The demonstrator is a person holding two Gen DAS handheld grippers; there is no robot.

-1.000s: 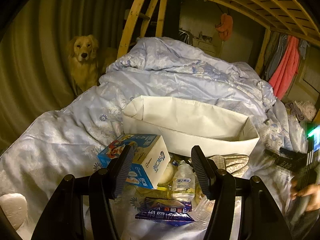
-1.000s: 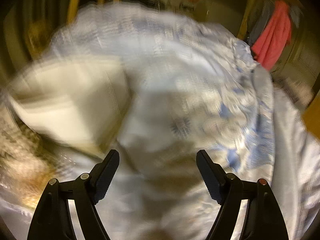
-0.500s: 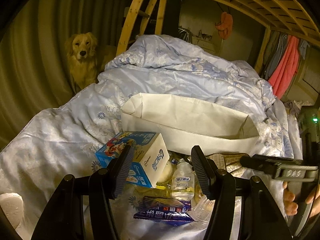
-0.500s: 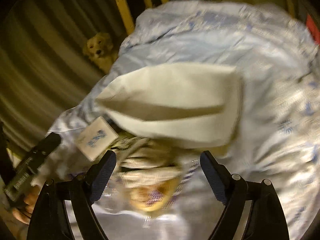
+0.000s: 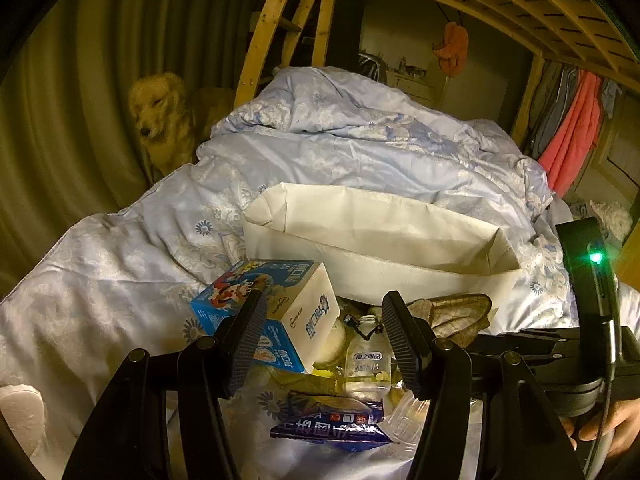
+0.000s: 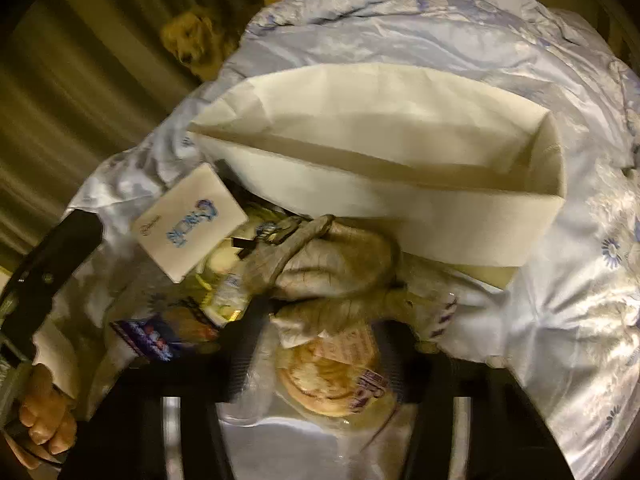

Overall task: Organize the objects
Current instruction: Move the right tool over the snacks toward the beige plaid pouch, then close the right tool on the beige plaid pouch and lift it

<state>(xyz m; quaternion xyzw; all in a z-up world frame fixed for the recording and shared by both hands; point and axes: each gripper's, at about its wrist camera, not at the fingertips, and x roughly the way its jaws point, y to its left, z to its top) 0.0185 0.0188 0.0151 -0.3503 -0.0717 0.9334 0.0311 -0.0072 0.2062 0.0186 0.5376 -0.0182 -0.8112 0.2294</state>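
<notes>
Left wrist view: left gripper point(image 5: 324, 340), jaws apart, empty, hovered over a small clear bottle point(image 5: 367, 364); glossy blue carton point(image 5: 272, 312) beside it; soft cream fabric bin point(image 5: 360, 240) behind, on the bed.

Right wrist view: right gripper point(image 6: 320, 360), blurred, jaws just closing around a wrapped round pastry point(image 6: 324, 380) below the bin point(image 6: 360, 152); grip uncertain.

Clutter heaped on the bed before a cream bin

A blue-and-white carton point(image 5: 280, 312) lies tilted beside a small clear bottle point(image 5: 368, 364), a blue snack packet point(image 5: 332, 424), a tan cloth point(image 6: 340, 264) and a wrapped pastry point(image 6: 332, 376), all just before the open fabric bin point(image 5: 380, 276).
</notes>
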